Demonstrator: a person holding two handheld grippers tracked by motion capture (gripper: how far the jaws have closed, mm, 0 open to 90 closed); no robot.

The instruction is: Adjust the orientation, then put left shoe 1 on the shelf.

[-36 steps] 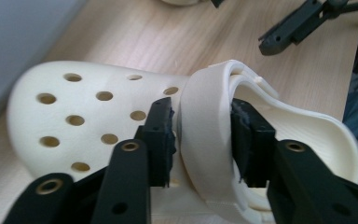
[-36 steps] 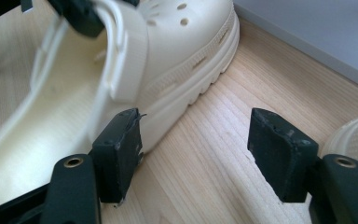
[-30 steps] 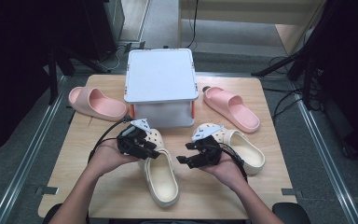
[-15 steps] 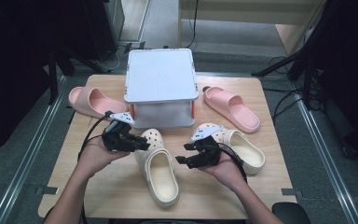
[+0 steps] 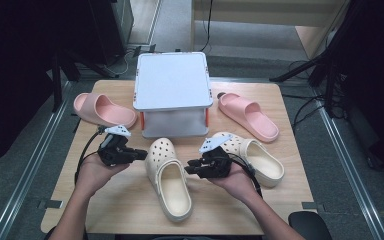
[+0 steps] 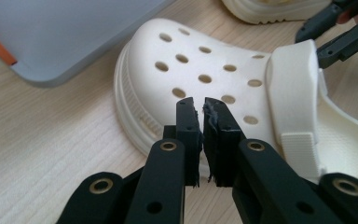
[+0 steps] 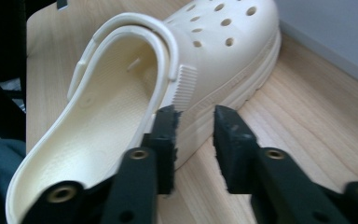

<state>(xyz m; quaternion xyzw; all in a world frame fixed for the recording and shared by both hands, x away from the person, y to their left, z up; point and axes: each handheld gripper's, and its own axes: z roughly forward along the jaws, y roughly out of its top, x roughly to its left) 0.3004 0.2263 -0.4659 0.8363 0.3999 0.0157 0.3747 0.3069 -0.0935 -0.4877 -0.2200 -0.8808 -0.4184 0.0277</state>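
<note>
A cream clog [image 5: 167, 177] lies in the middle of the wooden table [image 5: 130, 205], toe toward the grey box. My left gripper [image 5: 141, 154] hovers just left of its toe; in the left gripper view its jaws [image 6: 201, 103] have just been closing and stand shut with nothing between them, the holed toe [image 6: 205, 60] ahead. My right gripper [image 5: 187, 166] sits at the clog's right side. Its jaws [image 7: 195, 116] have just been closing and keep a narrow gap, open and holding nothing, with the clog's sole edge [image 7: 223, 93] beyond them.
A second cream clog [image 5: 257, 157] lies right of my right hand. Pink slides rest at the left [image 5: 102, 110] and the right [image 5: 247, 115] of a grey box [image 5: 172, 80] at the table's back centre. The table edges are close on all sides.
My left gripper has drawn back to the left, off the clog's toe, and its jaws have come together. The right gripper stayed in place while its jaws narrowed.
</note>
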